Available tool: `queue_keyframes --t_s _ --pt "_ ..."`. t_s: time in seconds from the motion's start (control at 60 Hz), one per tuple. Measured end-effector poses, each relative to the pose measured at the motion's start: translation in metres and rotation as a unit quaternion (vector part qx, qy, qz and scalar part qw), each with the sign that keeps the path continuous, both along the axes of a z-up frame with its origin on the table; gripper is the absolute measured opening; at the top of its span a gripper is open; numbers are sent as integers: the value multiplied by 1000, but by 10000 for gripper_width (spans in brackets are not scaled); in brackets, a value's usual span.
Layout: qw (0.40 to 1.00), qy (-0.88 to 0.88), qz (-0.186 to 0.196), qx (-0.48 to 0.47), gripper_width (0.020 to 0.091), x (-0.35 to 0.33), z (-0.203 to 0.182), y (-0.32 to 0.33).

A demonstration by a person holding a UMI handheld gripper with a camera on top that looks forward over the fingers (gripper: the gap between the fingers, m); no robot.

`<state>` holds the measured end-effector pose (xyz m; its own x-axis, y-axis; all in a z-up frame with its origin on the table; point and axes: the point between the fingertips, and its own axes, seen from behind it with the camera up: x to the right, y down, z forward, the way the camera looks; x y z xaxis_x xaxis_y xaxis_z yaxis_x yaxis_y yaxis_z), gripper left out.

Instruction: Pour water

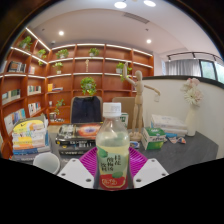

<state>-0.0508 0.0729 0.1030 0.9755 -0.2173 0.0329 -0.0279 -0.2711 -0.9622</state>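
Observation:
A clear plastic bottle (112, 150) with pale yellowish liquid, a white cap and a green-and-red label stands upright between my two fingers. My gripper (112, 165) is shut on the bottle, with the magenta pads (89, 160) pressing its sides at label height. The bottle's base is hidden below the fingers. A white cup (46, 161) sits low to the left of the fingers.
A dark table (185, 152) stretches ahead with books and boxes (30, 135), a blue chair back (86, 110), a wooden mannequin (142, 105) and a white vase with flowers (191, 112). Wooden bookshelves (60, 65) line the far wall.

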Motion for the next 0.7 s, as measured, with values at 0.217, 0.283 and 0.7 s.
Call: queue_keyframes --t_s 0.217,0.283,0.7 --pt "1000 9 3 13 404 -1 -1 -1" --pt "1000 7 6 14 446 -2 0 -1" --pt "999 21 22 -17 851 -25 -4 -78"
